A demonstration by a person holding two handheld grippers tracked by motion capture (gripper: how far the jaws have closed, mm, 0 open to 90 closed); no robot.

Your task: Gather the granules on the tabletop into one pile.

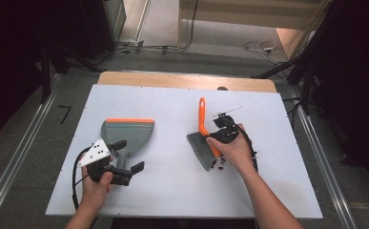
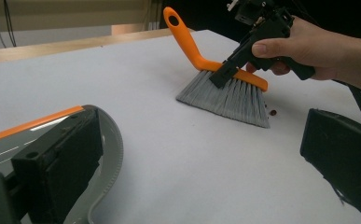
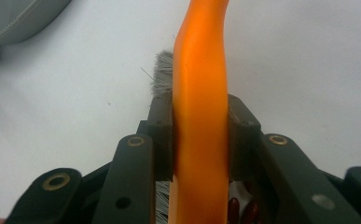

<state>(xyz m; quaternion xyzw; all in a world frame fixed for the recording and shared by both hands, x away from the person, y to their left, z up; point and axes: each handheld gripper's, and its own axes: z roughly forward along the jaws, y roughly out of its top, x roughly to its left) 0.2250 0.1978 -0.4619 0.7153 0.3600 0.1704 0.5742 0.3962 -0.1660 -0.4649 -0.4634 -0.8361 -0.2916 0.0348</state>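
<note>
We see one brush (image 1: pixel 203 138) and one dustpan (image 1: pixel 126 134) on the white bench (image 1: pixel 172 191); the right tongs (image 1: pixel 219 135) are clamped on the brush's orange back, its grey bristles touching the bench; the left tongs (image 1: pixel 127 155) stand apart by the dustpan's handle, which they partly hide; a few small dark bits (image 1: pixel 218 164) by the bristles are too small to count or identify.
</note>
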